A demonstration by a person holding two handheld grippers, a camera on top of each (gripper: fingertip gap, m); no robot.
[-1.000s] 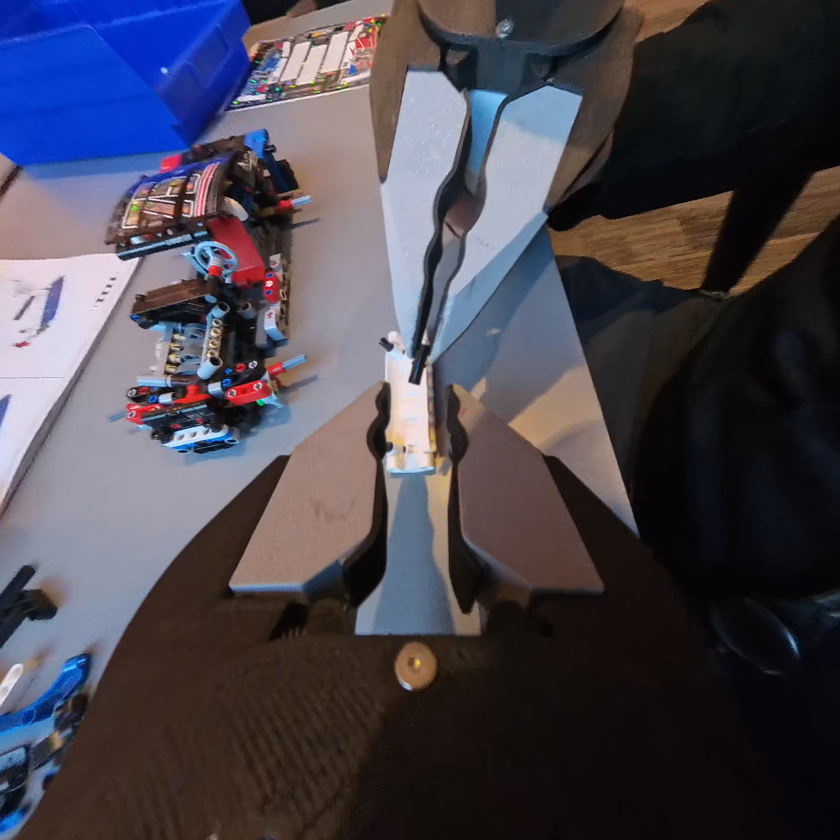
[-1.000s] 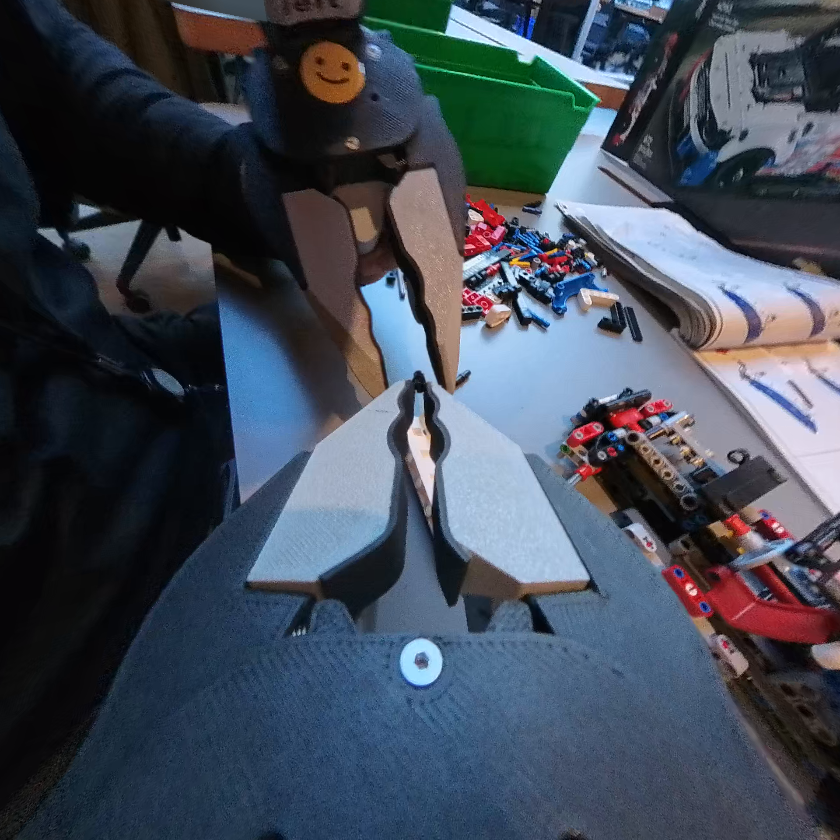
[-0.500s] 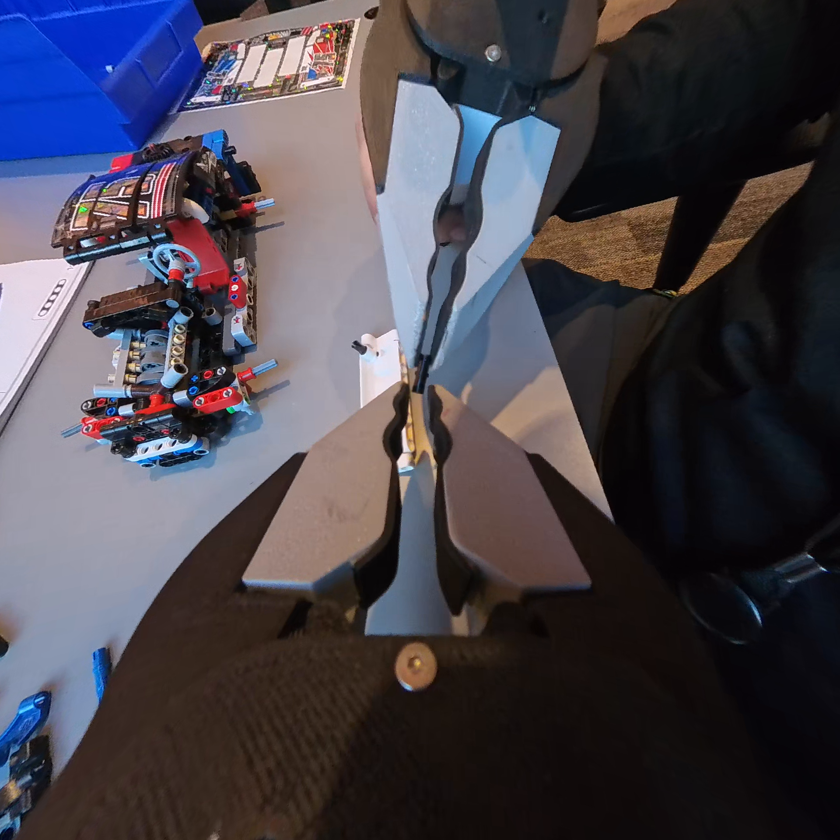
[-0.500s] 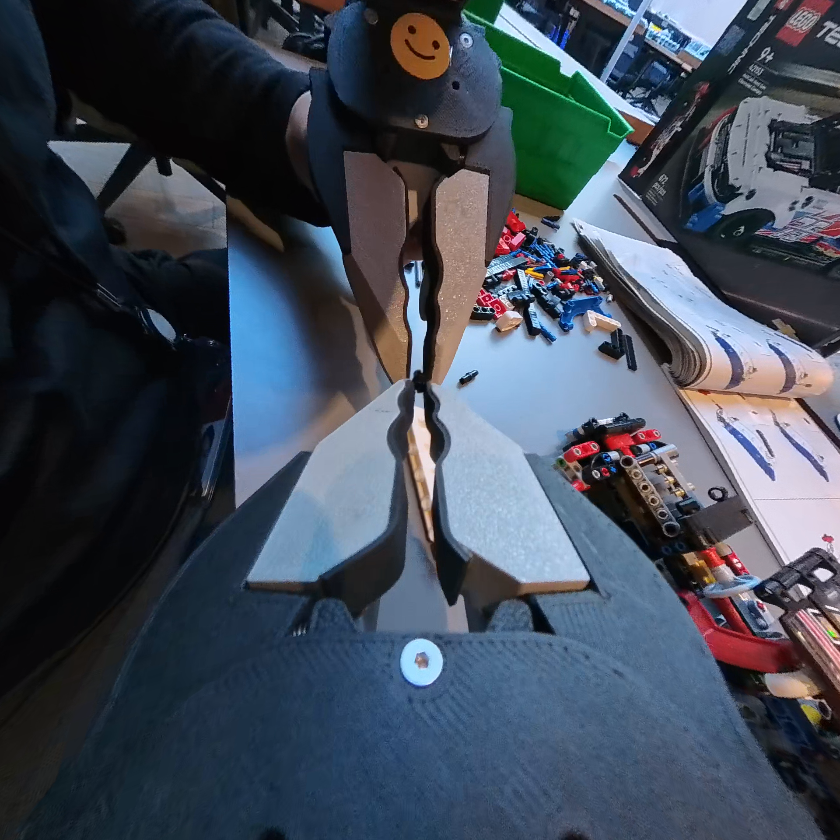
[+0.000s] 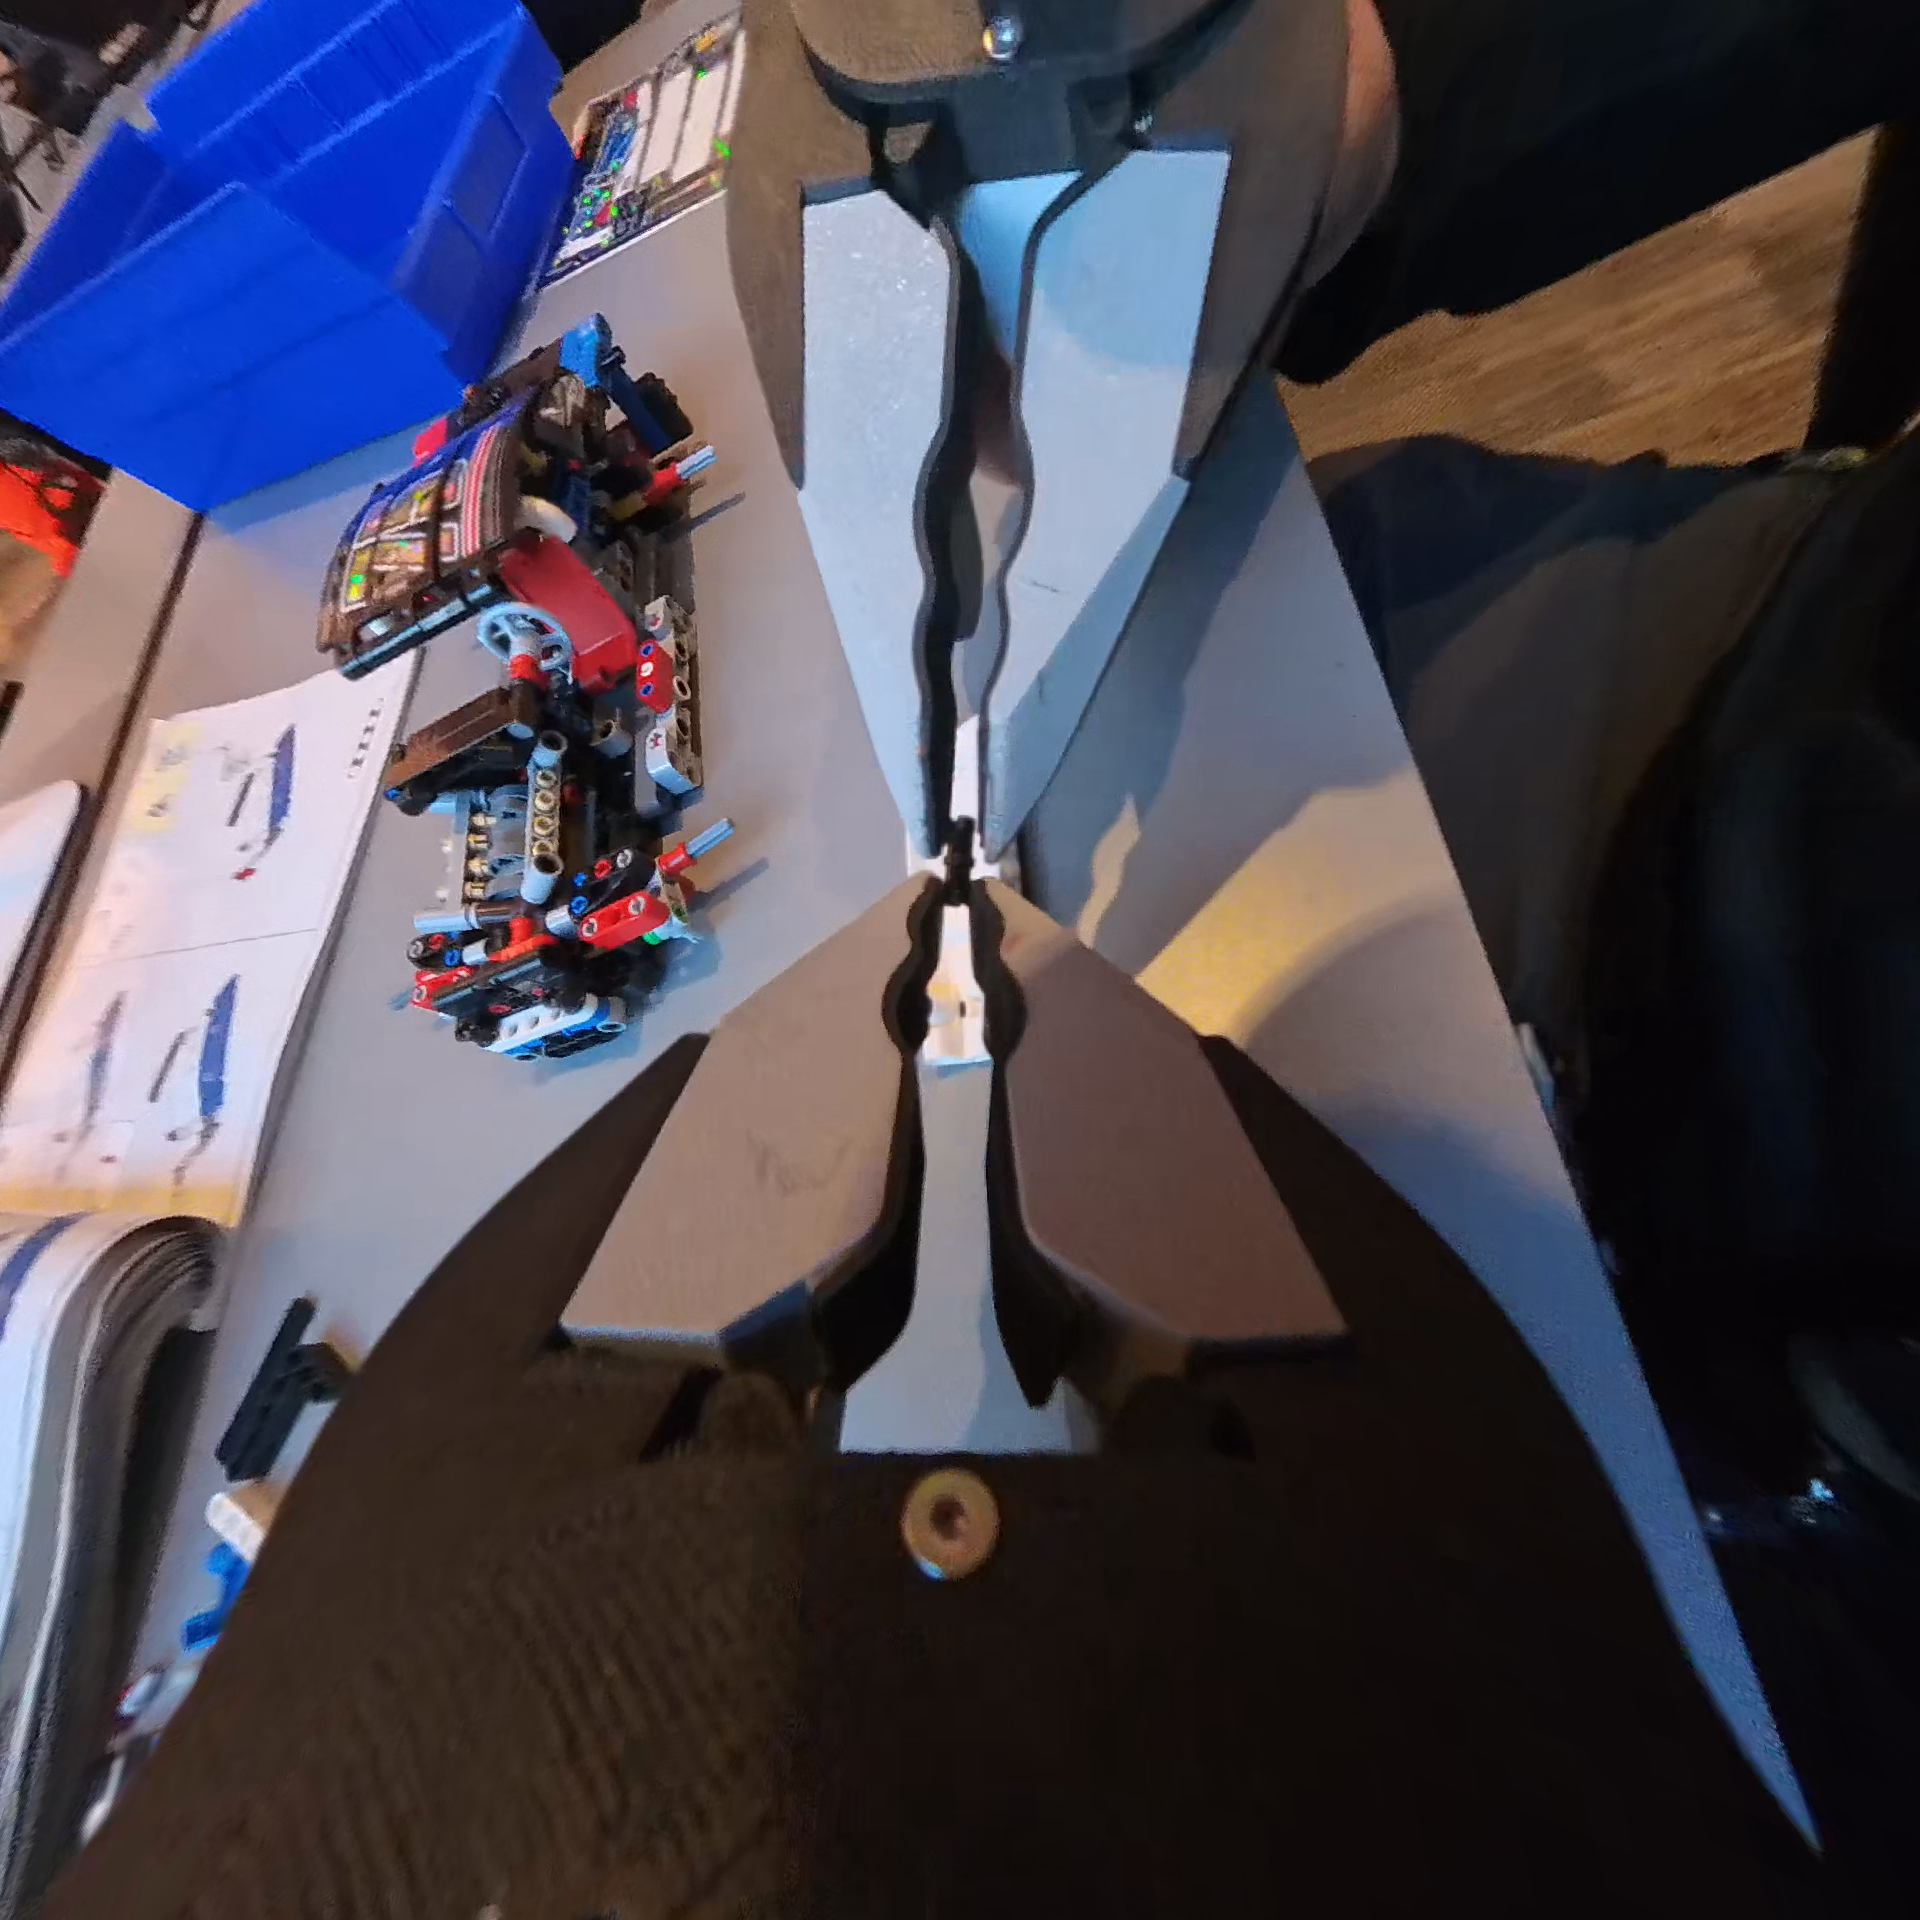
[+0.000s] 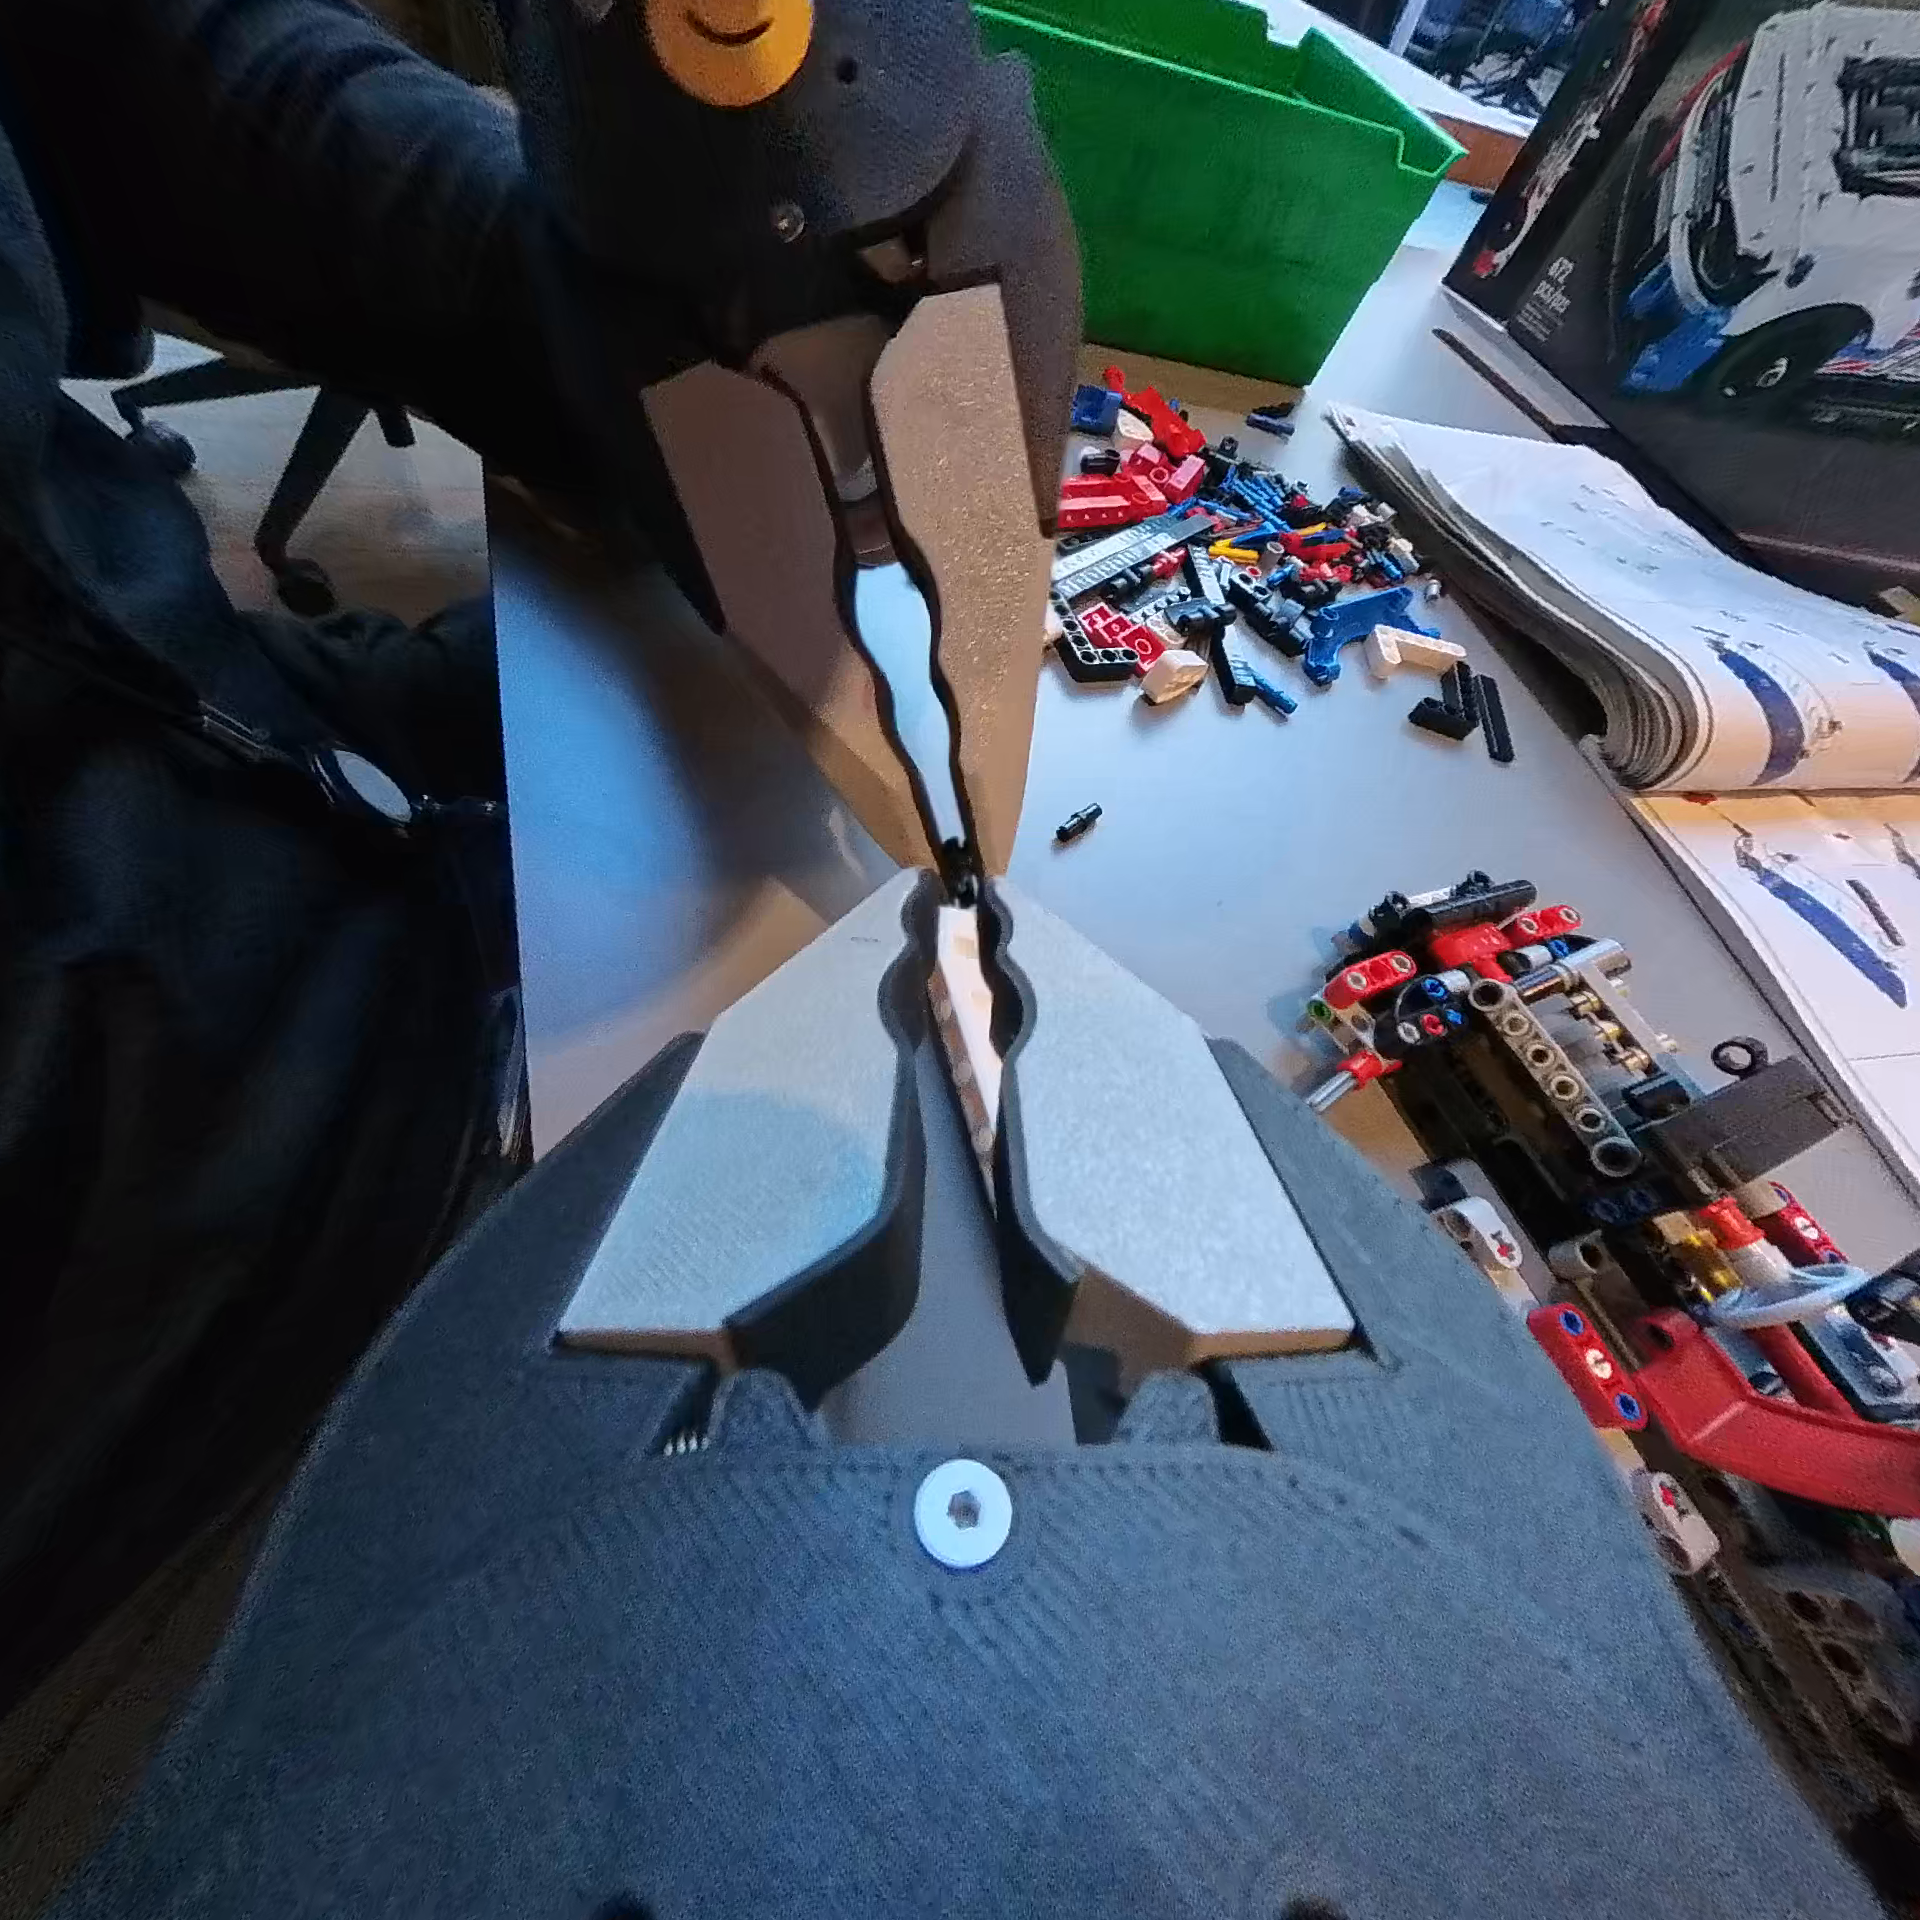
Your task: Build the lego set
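L to R in left wrist view: blue bin (image 5: pixel 270 239); part-built lego car (image 5: pixel 540 707) on worktop (image 5: pixel 1226 727); left gripper (image 5: pixel 951 896) and right gripper (image 5: pixel 961 823) tip-to-tip, both w/ jaws clamped on a small black pin (image 5: pixel 958 857); white lego panel (image 5: pixel 951 997) beneath.

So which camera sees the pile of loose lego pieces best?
The right wrist view: the pile of loose lego pieces lies in the open before the green bin. The left wrist view catches only a few strays at its left edge.
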